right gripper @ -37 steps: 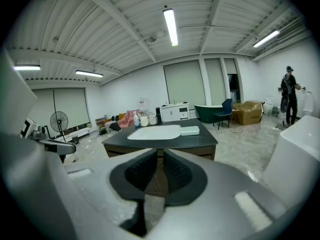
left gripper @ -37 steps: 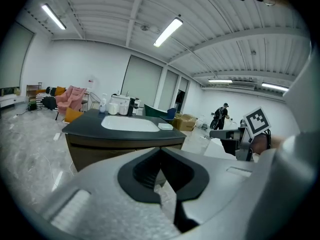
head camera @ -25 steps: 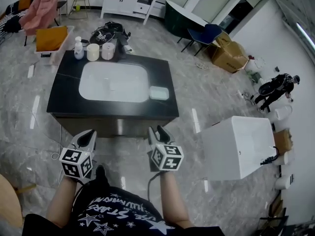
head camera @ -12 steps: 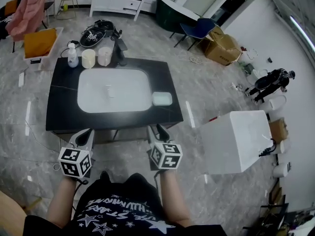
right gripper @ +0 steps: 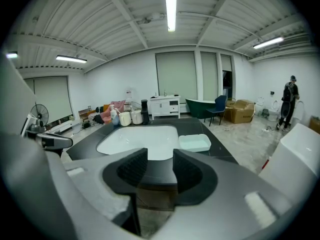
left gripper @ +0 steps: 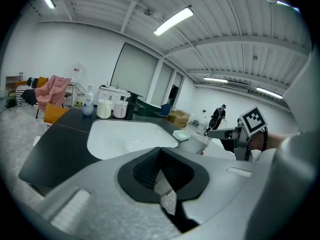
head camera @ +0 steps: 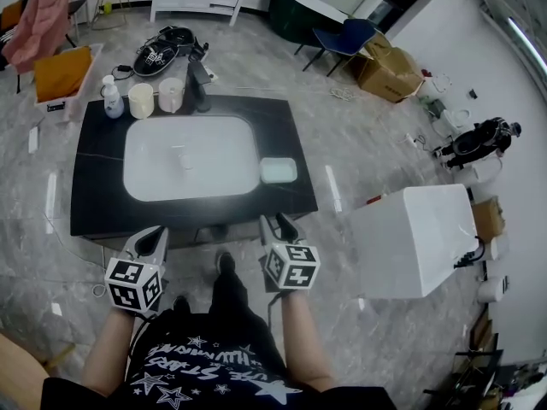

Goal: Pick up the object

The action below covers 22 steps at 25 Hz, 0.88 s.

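A person faces a black table (head camera: 94, 186), claws held short of its near edge and aimed forward to reach – left claw (head camera: 152, 239) pinched together, right claw (head camera: 278, 226) parted, both empty – while a pale dish (head camera: 278, 170), likely the object, lies beside the basin (head camera: 190, 156).

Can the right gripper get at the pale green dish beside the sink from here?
Probably yes. The right gripper is open and empty, and the pale green dish lies on the counter ahead with nothing between. The gripper hangs short of the counter's edge, so it must go forward.
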Available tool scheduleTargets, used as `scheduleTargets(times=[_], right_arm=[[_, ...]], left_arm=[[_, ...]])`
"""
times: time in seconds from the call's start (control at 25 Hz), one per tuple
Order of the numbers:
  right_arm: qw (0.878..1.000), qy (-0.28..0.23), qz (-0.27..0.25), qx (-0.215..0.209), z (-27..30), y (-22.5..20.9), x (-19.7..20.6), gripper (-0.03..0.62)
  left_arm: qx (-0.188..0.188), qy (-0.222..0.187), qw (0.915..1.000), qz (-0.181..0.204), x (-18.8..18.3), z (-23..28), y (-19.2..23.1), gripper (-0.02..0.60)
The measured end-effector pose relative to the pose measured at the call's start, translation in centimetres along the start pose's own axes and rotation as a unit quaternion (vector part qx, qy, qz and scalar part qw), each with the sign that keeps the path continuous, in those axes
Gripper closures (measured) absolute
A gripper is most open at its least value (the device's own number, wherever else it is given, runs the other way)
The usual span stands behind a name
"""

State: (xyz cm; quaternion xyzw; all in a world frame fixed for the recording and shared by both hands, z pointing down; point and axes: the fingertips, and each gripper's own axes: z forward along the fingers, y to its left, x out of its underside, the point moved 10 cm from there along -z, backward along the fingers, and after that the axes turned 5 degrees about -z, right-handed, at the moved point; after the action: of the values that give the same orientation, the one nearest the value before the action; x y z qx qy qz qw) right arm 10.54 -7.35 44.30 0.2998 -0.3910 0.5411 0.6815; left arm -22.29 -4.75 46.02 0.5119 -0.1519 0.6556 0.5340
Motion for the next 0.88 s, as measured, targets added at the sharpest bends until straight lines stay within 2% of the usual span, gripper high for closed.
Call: scheduleTargets(times=[0.56,0.88], right_arm=[[1.0,0.003,0.011,-0.004,8.0,-12.9,-4.0,0.43],[0.999,0.03,0.012,-0.023,12.8,-17.6,-5.0,0.43]], left_arm=[[-0.012,0.011,0.9998,0.009,-5.3,12.7,-4.6,0.574],[-0.02,0.019,0.9995,0.015,-7.7,18.3,-6.5,0.574]])
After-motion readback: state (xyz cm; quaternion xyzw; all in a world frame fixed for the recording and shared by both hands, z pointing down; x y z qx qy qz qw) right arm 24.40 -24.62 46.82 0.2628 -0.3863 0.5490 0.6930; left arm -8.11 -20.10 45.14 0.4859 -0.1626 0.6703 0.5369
